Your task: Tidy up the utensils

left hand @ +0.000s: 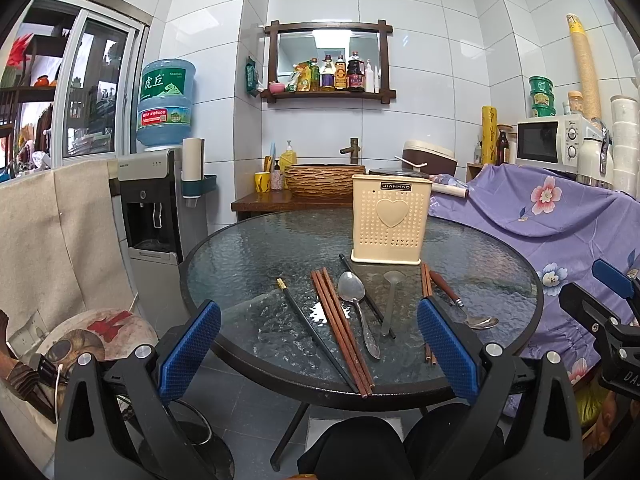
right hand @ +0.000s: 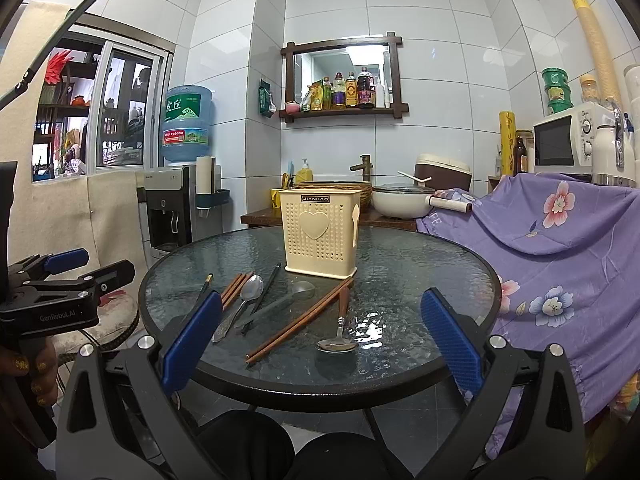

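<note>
Both tongs are spread wide and empty: the left gripper and the right gripper hang just off the near rim of the round, pebbled-glass table, probably poised to choose a first piece. In front of the cream perforated plastic utensil holder with a raised heart lie the loose utensils: reddish wooden chopsticks, black chopsticks, a polished metal spoon, a translucent grey plastic spoon, and, nearer the holder's right side, a wooden-handled spoon.

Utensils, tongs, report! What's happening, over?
Left tongs open, empty. Right tongs open, empty. Chopsticks and spoons flat on table; holder upright. Nothing blocking.
</note>
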`<state>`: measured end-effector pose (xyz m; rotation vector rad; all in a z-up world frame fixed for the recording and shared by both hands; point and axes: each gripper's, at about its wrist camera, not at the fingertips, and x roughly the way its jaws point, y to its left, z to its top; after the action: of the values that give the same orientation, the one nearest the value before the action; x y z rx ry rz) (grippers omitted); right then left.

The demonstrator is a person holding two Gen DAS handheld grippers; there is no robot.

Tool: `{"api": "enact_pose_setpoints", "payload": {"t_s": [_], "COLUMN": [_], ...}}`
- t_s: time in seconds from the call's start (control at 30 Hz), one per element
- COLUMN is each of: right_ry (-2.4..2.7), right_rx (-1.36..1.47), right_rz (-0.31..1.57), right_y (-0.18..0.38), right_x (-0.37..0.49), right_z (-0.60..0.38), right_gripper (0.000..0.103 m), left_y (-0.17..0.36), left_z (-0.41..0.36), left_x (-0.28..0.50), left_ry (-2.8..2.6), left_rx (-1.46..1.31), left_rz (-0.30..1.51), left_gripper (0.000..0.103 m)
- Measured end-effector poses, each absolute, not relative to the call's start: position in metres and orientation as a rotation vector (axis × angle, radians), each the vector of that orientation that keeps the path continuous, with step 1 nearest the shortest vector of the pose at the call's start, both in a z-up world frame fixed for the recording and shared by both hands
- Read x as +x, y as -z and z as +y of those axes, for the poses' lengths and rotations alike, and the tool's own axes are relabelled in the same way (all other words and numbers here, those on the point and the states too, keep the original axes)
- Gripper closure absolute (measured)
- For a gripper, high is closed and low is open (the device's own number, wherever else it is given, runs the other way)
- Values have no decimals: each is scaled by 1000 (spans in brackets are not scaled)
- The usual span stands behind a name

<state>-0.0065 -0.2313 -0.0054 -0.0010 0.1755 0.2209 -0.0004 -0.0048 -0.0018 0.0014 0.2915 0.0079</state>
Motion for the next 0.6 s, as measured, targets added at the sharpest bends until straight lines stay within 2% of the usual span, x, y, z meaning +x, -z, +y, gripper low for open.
{"api": "enact_pose_setpoints", "payload": {"t_s": [0.43, 0.6], "right_ry": [-212, -178], "right_rx": [1, 2], "right_rz": [203, 266], "right_y": [14, 26], "right_x": [0, 20], "right_z": [-231, -234], "right_gripper": [5, 5], "left_y": [8, 16], "left_z": [-5, 0], "left_x": [6, 24], "left_ry": [-9, 1], "left_rx": [13, 10], "left_rz": [311, 370], "left_gripper": [6, 6]}}
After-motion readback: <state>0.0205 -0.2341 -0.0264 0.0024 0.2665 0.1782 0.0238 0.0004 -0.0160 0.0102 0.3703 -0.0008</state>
